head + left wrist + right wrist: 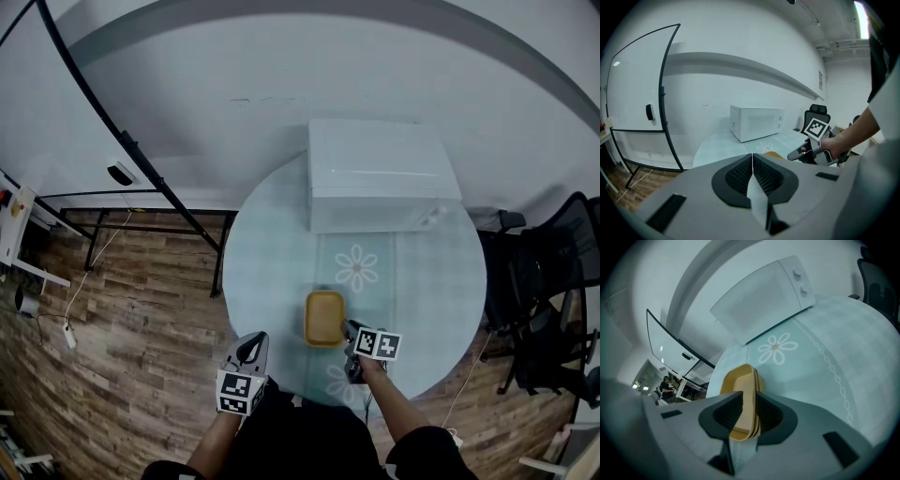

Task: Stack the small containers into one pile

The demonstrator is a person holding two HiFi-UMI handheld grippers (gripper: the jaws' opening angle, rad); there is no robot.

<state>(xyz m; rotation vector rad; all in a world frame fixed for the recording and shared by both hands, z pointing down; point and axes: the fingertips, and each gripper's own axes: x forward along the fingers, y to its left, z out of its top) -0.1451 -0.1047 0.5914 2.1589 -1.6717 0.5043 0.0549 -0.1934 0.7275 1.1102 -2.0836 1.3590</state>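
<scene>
A nested pile of small yellow containers rests on the round glass table near its front edge. In the right gripper view the yellow containers stand on edge between the jaws, which grip the pile's rim. My right gripper is shut on it at the pile's right side. My left gripper hovers left of the pile, off the table's front-left edge, jaws pressed together with nothing between them. From the left gripper view only a sliver of the yellow containers shows, beside the right gripper.
A white microwave stands at the back of the table. Black office chairs sit to the right. A black-framed board on a stand rises at the left over wooden floor. A flower print marks the table's middle.
</scene>
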